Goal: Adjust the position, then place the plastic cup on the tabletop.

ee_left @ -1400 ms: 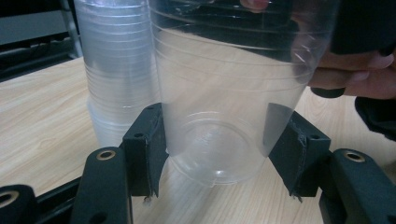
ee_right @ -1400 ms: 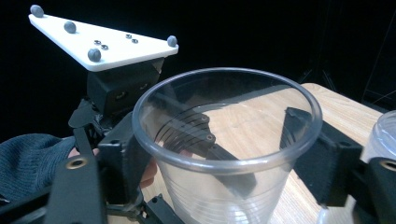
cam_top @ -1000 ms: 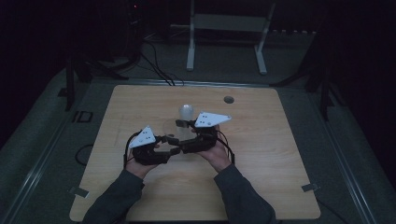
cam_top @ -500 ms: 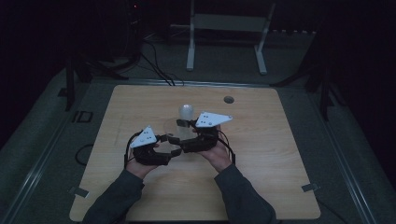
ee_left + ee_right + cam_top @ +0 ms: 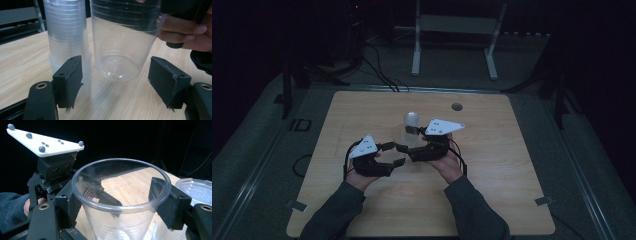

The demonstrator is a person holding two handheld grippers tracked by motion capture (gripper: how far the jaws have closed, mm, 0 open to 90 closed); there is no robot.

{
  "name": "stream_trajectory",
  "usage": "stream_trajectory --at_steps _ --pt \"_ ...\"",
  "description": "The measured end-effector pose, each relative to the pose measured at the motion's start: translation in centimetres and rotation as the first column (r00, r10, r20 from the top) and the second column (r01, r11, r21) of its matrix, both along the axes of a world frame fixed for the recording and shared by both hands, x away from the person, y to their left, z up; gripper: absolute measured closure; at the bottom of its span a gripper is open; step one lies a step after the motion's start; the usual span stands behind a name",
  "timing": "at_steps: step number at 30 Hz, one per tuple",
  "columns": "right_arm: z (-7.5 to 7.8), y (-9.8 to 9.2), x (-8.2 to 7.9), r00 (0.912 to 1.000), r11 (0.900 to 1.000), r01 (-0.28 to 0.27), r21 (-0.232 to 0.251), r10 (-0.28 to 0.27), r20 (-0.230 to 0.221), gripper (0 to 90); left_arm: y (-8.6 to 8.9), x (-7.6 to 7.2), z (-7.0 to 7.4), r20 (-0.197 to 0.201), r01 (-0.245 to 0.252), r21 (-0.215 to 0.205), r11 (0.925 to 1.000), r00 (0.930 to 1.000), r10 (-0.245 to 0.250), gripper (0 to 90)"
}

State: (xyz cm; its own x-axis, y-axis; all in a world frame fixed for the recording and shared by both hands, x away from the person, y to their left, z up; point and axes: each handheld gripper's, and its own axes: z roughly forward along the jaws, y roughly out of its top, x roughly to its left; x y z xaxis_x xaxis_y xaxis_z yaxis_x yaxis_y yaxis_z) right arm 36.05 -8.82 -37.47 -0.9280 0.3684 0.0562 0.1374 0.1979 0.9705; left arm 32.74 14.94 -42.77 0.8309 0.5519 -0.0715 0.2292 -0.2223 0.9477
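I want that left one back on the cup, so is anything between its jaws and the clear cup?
Nothing visible. The left hand-held gripper, jaws just opened, has the clear cup right ahead; the cup stack stands beside it.

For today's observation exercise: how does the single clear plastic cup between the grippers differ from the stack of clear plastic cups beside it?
The single clear plastic cup is held off the table by the right gripper, mouth upward; the stack of clear plastic cups rests on the wooden table. The single cup looks transparent, the stack cloudier from nested layers. Both are ribbed, clear plastic.
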Motion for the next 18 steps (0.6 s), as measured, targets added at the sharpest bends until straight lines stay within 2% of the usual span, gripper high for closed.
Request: stream_trajectory --at_steps 18 --pt "0.3 -1.2 0.0 0.999 0.999 0.042 -0.002 -0.042 0.015 28.2 0.3 -0.1 0.1 0.012 -0.018 -0.006 0.9998 0.9998 0.018 27.9"
